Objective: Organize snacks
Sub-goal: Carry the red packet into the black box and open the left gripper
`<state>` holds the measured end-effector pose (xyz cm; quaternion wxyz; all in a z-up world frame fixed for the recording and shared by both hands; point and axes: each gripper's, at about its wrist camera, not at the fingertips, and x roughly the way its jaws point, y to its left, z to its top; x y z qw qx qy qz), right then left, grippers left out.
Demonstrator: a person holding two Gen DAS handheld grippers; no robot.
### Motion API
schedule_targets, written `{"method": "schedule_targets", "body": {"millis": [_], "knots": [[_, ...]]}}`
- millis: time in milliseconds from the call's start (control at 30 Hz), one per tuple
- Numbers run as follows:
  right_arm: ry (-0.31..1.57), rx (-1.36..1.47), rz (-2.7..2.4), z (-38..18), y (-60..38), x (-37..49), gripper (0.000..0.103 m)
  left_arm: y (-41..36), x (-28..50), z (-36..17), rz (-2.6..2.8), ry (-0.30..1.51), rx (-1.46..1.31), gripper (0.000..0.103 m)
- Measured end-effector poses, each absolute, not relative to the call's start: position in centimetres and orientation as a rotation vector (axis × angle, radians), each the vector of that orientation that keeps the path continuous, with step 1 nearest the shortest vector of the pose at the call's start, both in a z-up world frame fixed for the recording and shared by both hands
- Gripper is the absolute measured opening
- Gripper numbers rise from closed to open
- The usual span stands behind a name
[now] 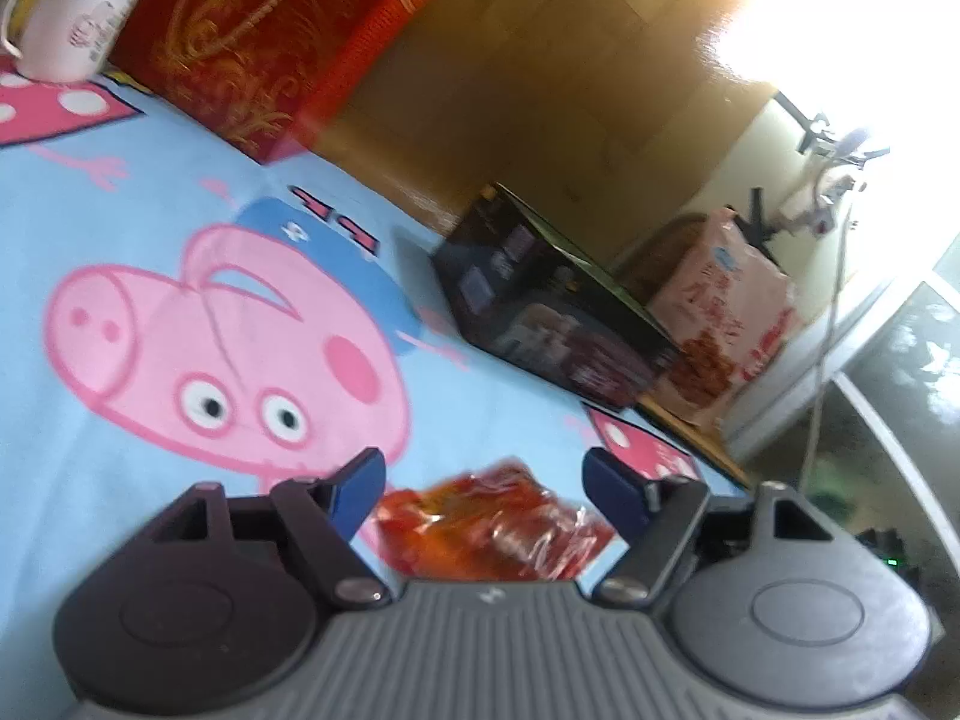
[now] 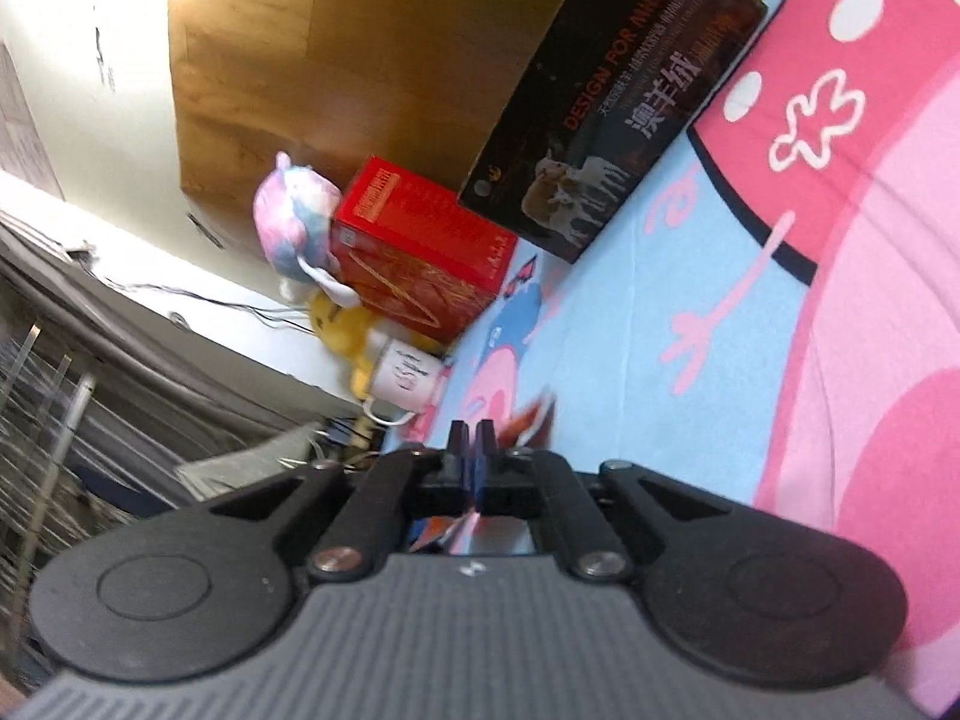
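Observation:
In the left wrist view my left gripper (image 1: 483,480) is open, its blue pads spread wide. A red-orange crinkly snack packet (image 1: 492,531) lies on the cartoon pig bedsheet (image 1: 150,228) between the fingers, close to the gripper body, not gripped. In the right wrist view my right gripper (image 2: 472,438) is shut, pads nearly together, on a thin snack packet (image 2: 531,423) whose red and white edge sticks out to the right of the fingertips; more of it shows behind the pads. It is held above the sheet.
A red gift box (image 1: 270,42) and white mug (image 1: 72,18) stand at the far left on the sheet. A dark box (image 1: 546,306) and a pink snack bag (image 1: 726,312) stand by the wooden headboard (image 1: 540,60). Plush toys (image 2: 300,228) sit beside the red box (image 2: 420,246).

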<state>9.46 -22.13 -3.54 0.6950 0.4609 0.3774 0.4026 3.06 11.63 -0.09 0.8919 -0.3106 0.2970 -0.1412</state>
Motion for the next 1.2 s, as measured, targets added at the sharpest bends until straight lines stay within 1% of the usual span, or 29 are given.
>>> {"method": "schedule_targets", "body": {"millis": [167,267,467,567,633,733,767,800,833,867,900,933,967,1033,1100,1133,1200], "knots": [[0.825,0.995,0.934,-2.8,-22.3,8.9,0.003,11.4,3.3,-0.2,-0.361,0.628,-0.673,0.085],[0.816,0.996,0.950,-2.8,-22.5,8.8,0.003,11.4,3.4,-0.4,-0.415,0.636,-0.719,0.086],[0.813,1.064,0.977,-3.3,-23.0,9.0,0.003,10.6,3.7,-0.1,-0.485,0.658,-0.775,0.086],[0.793,1.065,0.976,-3.1,-23.5,8.9,0.003,10.8,3.5,0.7,-0.438,0.648,-0.743,0.086],[0.776,0.976,0.941,-2.2,-23.4,8.7,0.008,11.1,3.2,1.5,-0.370,0.666,-0.675,0.082],[0.845,0.749,0.864,-0.7,-22.2,8.8,0.010,11.8,2.0,2.0,-0.301,0.701,-0.621,0.074],[0.844,0.701,0.870,-0.4,-22.0,8.8,0.010,12.1,1.5,1.8,-0.301,0.703,-0.636,0.068],[0.849,0.665,0.884,0.0,-21.8,8.8,0.015,12.4,1.3,1.5,-0.301,0.712,-0.661,0.059],[0.867,0.640,0.894,0.1,-21.6,9.1,0.018,12.6,1.2,1.0,-0.304,0.729,-0.691,0.053],[0.887,0.625,0.894,0.2,-21.3,9.5,0.032,12.8,1.4,0.4,-0.306,0.748,-0.711,0.042],[0.903,0.611,0.881,0.1,-21.1,9.9,0.041,12.8,1.7,-0.2,-0.306,0.772,-0.723,0.030],[0.915,0.597,0.871,-0.1,-20.7,10.3,0.041,12.7,1.9,-0.6,-0.316,0.780,-0.726,0.025],[0.929,0.588,0.869,-0.3,-20.2,10.6,0.039,12.4,2.0,-0.7,-0.314,0.777,-0.720,0.021],[0.949,0.607,0.894,-0.7,-19.4,11.1,0.039,12.3,2.1,-1.0,-0.301,0.781,-0.719,0.016],[0.972,0.593,0.919,-0.8,-18.1,11.3,0.035,12.6,2.3,-1.3,-0.303,0.788,-0.734,0.010],[0.976,0.582,0.930,-0.8,-17.4,11.3,0.034,12.7,2.4,-1.4,-0.303,0.790,-0.735,0.008],[0.992,0.563,0.947,-1.0,-16.1,11.3,0.018,13.0,2.3,-1.5,-0.303,0.788,-0.747,0.008]]}}
